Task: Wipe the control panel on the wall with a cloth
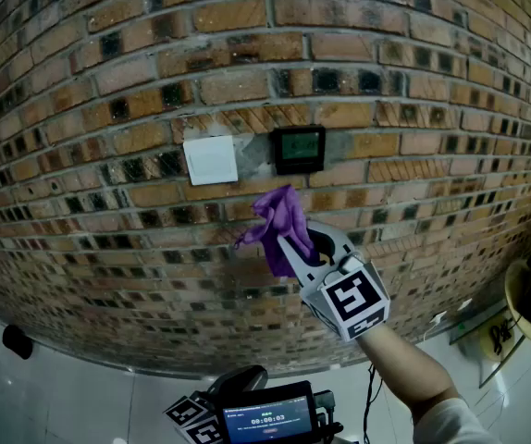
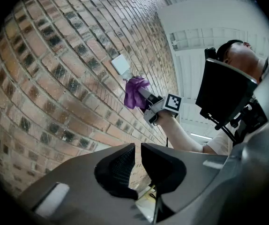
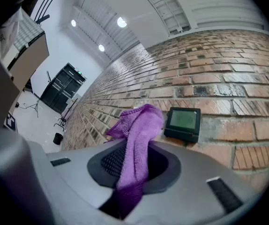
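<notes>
Cloth, purple knit, in right tongs

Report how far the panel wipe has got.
Done: the purple cloth is clamped in the right tool. In hand: the cloth is held just below the small dark wall panel. Left: the wipe itself, since cloth and panel are not yet touching.
</notes>
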